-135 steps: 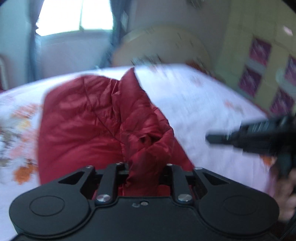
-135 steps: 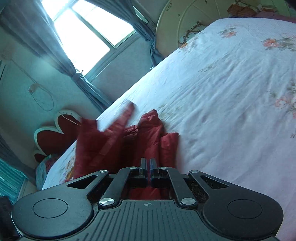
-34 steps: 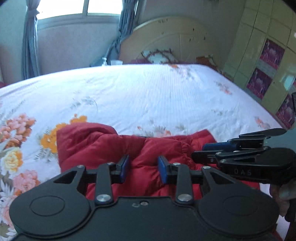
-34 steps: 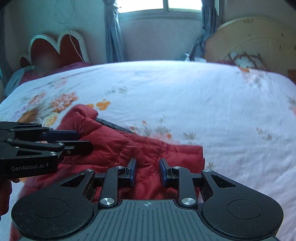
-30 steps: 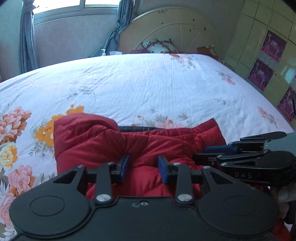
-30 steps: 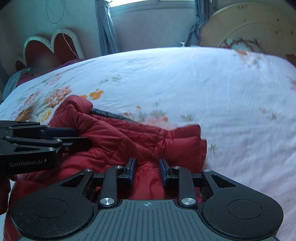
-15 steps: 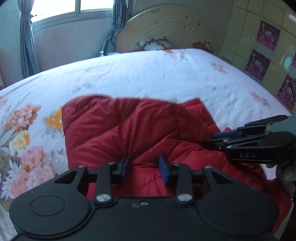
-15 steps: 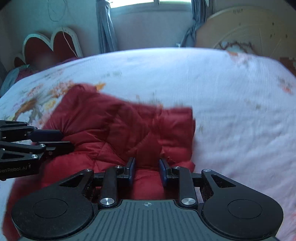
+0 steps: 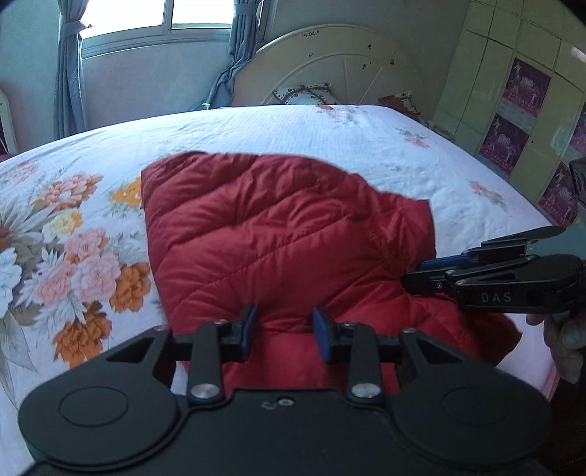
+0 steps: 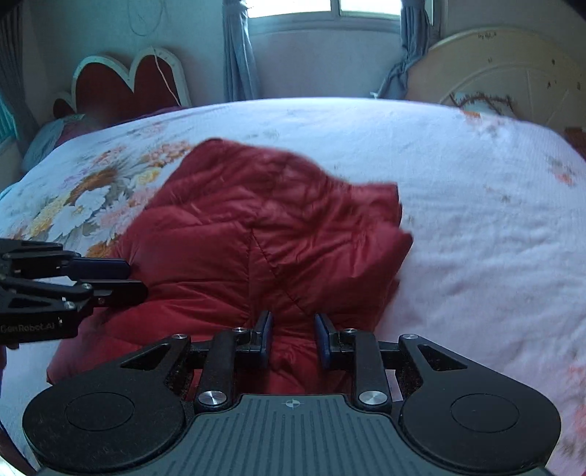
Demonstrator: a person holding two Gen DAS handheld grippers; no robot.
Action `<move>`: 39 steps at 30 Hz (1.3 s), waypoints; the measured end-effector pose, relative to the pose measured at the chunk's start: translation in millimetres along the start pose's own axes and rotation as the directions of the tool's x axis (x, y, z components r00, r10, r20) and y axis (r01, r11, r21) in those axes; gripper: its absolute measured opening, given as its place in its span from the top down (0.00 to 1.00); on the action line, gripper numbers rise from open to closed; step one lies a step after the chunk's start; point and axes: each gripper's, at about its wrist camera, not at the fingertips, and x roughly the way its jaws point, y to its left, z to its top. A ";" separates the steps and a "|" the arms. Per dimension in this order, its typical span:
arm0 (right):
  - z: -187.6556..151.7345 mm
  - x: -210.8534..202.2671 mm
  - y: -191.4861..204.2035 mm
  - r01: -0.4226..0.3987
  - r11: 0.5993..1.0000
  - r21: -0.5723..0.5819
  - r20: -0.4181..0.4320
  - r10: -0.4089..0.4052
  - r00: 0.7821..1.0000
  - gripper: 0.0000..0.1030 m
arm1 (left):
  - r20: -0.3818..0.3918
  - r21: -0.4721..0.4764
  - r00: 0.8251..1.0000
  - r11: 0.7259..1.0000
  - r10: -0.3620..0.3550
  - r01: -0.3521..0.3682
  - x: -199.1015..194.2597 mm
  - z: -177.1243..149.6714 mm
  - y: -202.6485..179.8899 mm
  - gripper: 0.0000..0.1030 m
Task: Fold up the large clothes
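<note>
We are seeing red quilted jacket lying folded on floral bedsheet, near edge sitting between blue pads of both tongs. Left gripper and right gripper both standing parted, gripping nothing. Cream headboard, curtained window sitting beyond. Both tongs hovering low, side by side, pointing across bed.

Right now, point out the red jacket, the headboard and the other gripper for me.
red jacket (image 9: 278, 234): left wrist view, middle of the quilted top panel.
headboard (image 9: 329, 69): left wrist view, cream arched face.
right gripper (image 9: 421, 274): left wrist view, between its fingertips.
</note>
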 end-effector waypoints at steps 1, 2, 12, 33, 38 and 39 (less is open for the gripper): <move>-1.3 2.2 0.8 0.007 1.000 0.002 -0.003 -0.007 1.000 0.74 | 0.000 -0.008 1.000 1.000 0.002 -0.002 1.6 -0.4 0.5 0.68; -0.6 1.9 2.1 0.014 1.000 -0.001 -0.004 -0.014 1.000 0.74 | -0.001 -0.011 1.000 1.000 0.005 -0.005 1.9 -0.3 0.8 0.68; -34.0 -68.0 18.8 -0.094 0.994 -0.047 0.014 0.094 0.995 0.74 | -0.008 -0.018 1.000 1.000 -0.015 0.015 -58.0 -27.7 -18.8 0.69; 7.2 29.6 -134.6 -0.329 0.774 0.540 0.134 0.307 0.942 0.24 | -0.018 -0.460 0.996 0.885 -0.086 0.068 15.5 3.9 72.0 0.14; 1.3 57.1 -149.8 -0.358 0.728 0.584 0.102 0.372 0.923 0.24 | 0.024 -0.564 0.987 0.813 -0.157 0.143 29.6 -9.4 88.8 0.26; 1.2 60.0 -149.7 -0.369 0.725 0.582 0.107 0.381 0.918 0.24 | 0.029 -0.574 0.986 0.805 -0.165 0.151 31.5 -10.7 90.1 0.28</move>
